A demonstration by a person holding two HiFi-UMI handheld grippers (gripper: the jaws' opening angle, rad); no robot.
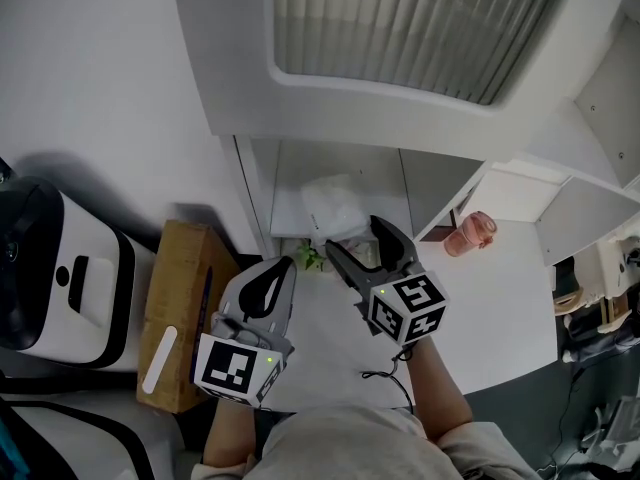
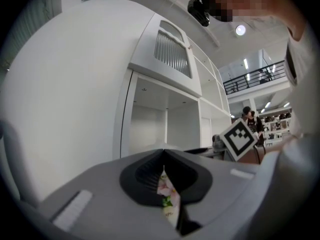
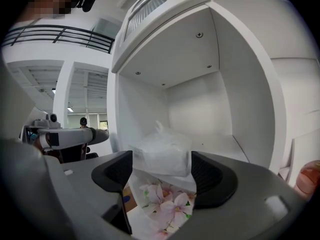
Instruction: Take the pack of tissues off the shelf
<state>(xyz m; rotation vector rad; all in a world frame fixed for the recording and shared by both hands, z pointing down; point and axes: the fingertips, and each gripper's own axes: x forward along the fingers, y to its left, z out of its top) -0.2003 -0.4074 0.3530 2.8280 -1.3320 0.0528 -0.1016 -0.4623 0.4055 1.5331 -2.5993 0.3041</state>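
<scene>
At the frame's centre, the pack of tissues (image 1: pixel 335 208) lies in the mouth of the shelf (image 1: pixel 285 208).
The left gripper (image 1: pixel 288 265) pinches its flowered near corner; the right gripper (image 1: pixel 358 240), jaws wide apart, straddles that end, and the pack seems to run inward.

Pack of tissues (image 3: pixel 162 156): clear-wrapped white stack, pink floral print below, at shelf (image 3: pixel 225 144) front edge.

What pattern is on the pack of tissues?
Pink flowers on white; the pack shows best in the right gripper view.
</scene>
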